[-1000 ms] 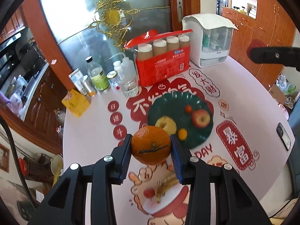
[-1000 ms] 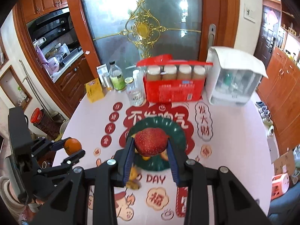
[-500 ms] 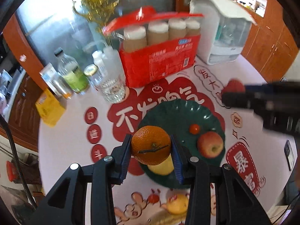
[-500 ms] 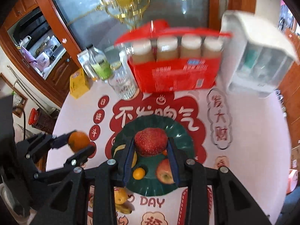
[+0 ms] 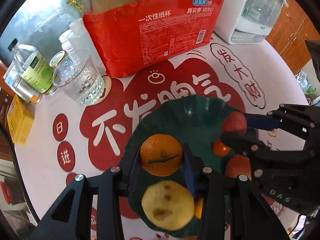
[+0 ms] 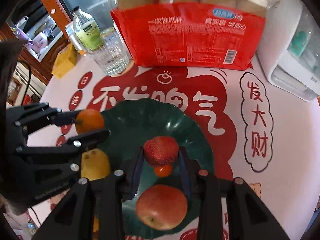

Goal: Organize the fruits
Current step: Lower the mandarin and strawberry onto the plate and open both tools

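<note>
Green plate (image 5: 186, 110) sits mid-worktop (image 5: 44, 160), in front of red paper-cup pack (image 5: 152, 34). Left gripper (image 5: 161, 158) clamped on orange (image 5: 161, 157), held over plate's left part. Right gripper (image 6: 161, 156) clamped on bumpy red fruit (image 6: 161, 150), held over plate's middle. On plate: yellow fruit (image 5: 168, 205) below orange; red apple (image 6: 162, 207) and small red tomato (image 6: 163, 170) under right gripper. Glass tumbler (image 5: 80, 82) and green-label bottle (image 5: 30, 70) stand left of pack; white appliance (image 5: 252, 12) to pack's right.
</note>
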The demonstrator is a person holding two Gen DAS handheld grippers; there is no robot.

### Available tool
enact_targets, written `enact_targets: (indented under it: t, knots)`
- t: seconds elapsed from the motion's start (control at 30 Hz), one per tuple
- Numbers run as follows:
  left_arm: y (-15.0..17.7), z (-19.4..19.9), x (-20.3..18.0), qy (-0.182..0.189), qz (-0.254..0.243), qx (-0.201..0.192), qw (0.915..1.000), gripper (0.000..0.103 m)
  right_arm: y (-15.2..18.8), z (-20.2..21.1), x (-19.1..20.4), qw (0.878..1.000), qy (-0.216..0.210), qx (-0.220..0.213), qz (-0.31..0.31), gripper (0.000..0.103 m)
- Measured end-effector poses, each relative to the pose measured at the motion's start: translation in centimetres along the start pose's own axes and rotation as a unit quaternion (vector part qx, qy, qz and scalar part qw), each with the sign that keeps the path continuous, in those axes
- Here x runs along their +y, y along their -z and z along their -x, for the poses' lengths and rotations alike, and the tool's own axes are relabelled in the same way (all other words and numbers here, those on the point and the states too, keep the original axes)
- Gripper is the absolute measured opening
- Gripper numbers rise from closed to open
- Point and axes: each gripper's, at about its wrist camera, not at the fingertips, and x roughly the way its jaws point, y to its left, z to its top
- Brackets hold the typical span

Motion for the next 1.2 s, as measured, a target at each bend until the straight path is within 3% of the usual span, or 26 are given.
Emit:
enact_targets:
  t: [0.33, 0.63, 0.73, 0.93, 1.2]
  knots:
    - [0.1, -3.8, 0.3, 0.010, -0.018, 0.047, 0.9987, 0.038, -0.4, -4.1, 0.1, 0.999, -0.004, 0.023, 0.022, 0.035]
    - [0.1, -5.7, 0.1, 0.009, -0.018, 0.054, 0.9983, 0.039, -0.6, -5.5, 0.1, 0.999, 0.004, 0.037, 0.026, 0.035]
    - [0.1, -5.7, 0.4, 0.006, -0.013, 0.049, 0.9987, 0.047, -0.7, -5.5, 0.0, 0.999, 0.000, 0.041, 0.021, 0.035]
    - [0.3, -4.2, 0.3, -0.009, -0.013, 0.035, 0.9993, 0.072, -0.7, -5.1, -0.7, 0.999, -0.015, 0.047, 0.003, 0.036]
    - [1.2, -0.1, 0.3, -0.017, -0.008, 0.035, 0.9992, 0.074, -0.3, -2.7, 0.0, 0.999, -0.024, 0.038, 0.008, 0.036]
